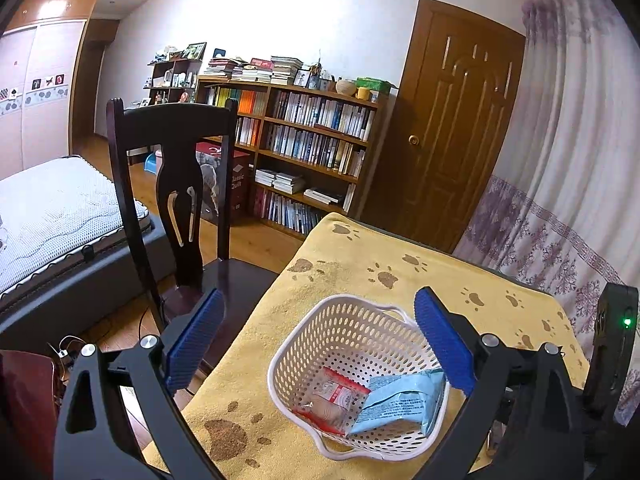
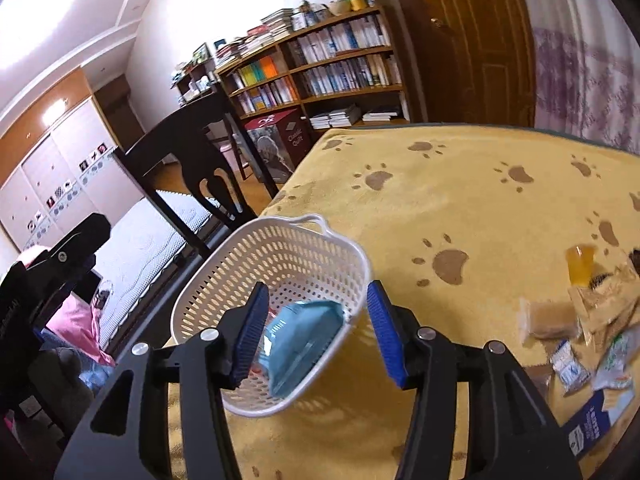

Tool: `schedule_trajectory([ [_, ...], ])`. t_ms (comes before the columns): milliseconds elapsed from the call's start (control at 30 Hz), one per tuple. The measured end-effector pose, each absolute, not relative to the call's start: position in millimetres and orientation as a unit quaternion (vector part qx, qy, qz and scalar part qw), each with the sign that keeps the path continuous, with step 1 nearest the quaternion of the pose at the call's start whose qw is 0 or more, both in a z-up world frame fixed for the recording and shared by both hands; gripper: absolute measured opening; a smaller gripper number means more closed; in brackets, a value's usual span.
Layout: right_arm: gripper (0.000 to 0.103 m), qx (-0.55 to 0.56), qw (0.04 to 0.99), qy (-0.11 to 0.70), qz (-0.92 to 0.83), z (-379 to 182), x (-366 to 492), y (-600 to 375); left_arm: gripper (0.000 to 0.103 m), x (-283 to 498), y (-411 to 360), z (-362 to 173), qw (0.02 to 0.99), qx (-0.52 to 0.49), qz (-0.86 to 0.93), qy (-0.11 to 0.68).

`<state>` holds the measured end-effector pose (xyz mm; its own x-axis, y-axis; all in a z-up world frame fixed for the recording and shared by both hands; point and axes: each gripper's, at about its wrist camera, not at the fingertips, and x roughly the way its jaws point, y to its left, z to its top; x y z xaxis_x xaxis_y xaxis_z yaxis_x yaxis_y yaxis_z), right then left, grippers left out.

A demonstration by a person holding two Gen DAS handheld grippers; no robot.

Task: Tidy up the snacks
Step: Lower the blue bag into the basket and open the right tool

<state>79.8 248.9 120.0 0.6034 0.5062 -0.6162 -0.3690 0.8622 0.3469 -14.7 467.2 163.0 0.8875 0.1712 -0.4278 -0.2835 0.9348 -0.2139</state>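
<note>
Fingers (image 1: 196,340) of the left gripper (image 1: 320,344) stand wide apart and hold nothing; the basket (image 1: 304,340) sits on the surface below and between them. Fingers (image 2: 250,332) of the right gripper (image 2: 316,332) are also apart and empty, poised over the near rim of the same basket.

The white perforated basket rests on a yellow cloth (image 1: 440,276) printed with paw marks. Inside lie a light blue packet (image 1: 404,404) and a red-and-white packet (image 1: 336,396), touching each other. In the right wrist view the blue packet (image 2: 304,332) is partly hidden by the left finger, and the red packet shows only as a sliver.

More snack packets (image 2: 592,320) lie in a loose pile on the cloth, well apart from the basket. They are blurred and cut off by the lens edge; their print cannot be read.

A dark chair (image 1: 176,168) stands beside the surface.
</note>
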Motion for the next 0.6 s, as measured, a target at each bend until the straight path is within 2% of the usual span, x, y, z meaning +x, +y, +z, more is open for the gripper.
schedule_trajectory([
  [600, 0.054, 0.114, 0.892, 0.377, 0.22, 100.1, 59.8, 215.8, 0.098, -21.2, 451.7, 167.9, 0.963, -0.14, 0.108, 0.205],
])
